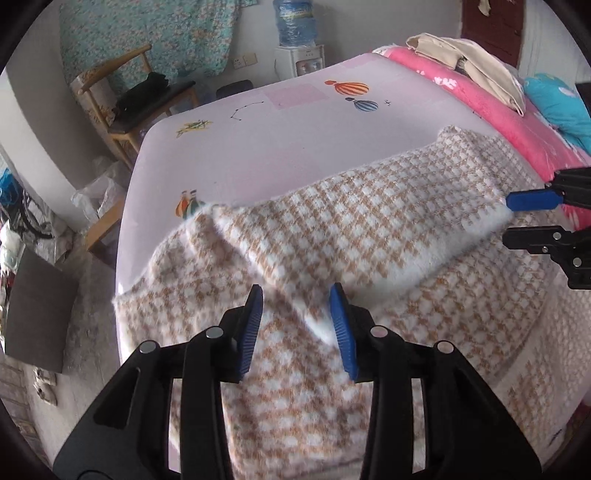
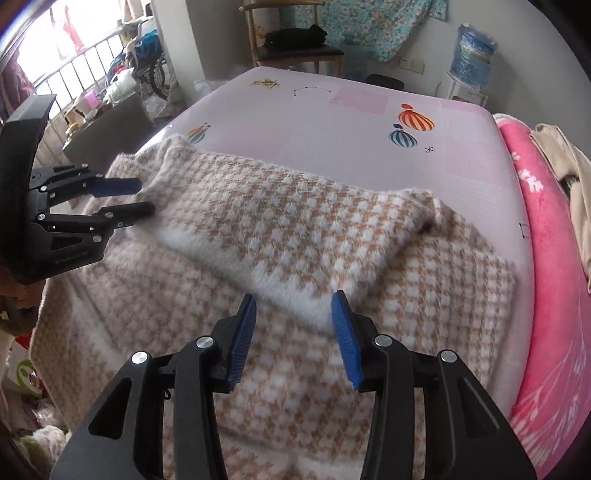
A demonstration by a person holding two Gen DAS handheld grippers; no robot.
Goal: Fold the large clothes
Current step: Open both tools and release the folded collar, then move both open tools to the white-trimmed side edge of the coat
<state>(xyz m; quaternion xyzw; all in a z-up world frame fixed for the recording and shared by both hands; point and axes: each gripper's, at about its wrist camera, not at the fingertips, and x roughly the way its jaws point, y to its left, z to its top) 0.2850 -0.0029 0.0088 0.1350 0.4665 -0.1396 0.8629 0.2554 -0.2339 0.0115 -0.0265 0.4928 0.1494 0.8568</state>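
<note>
A large tan-and-white houndstooth knit garment [image 1: 351, 229] lies on a pale pink bed sheet [image 1: 295, 136], with one part folded over the rest in a band across the middle. It also shows in the right wrist view [image 2: 280, 229]. My left gripper [image 1: 297, 295] is open, its blue pads just above the near edge of the folded band. My right gripper [image 2: 293, 301] is open too, over the band's white near edge. Each gripper shows in the other's view, the right [image 1: 511, 218] and the left [image 2: 146, 197], both open at the band's ends.
A pink floral blanket [image 1: 480, 99] with beige cloth [image 1: 461, 62] and a teal pillow [image 1: 561, 103] lies along the bed's right side. A wooden chair [image 1: 122, 99], a water dispenser [image 1: 297, 33] and floor clutter [image 1: 29, 258] stand beyond the bed's far and left edges.
</note>
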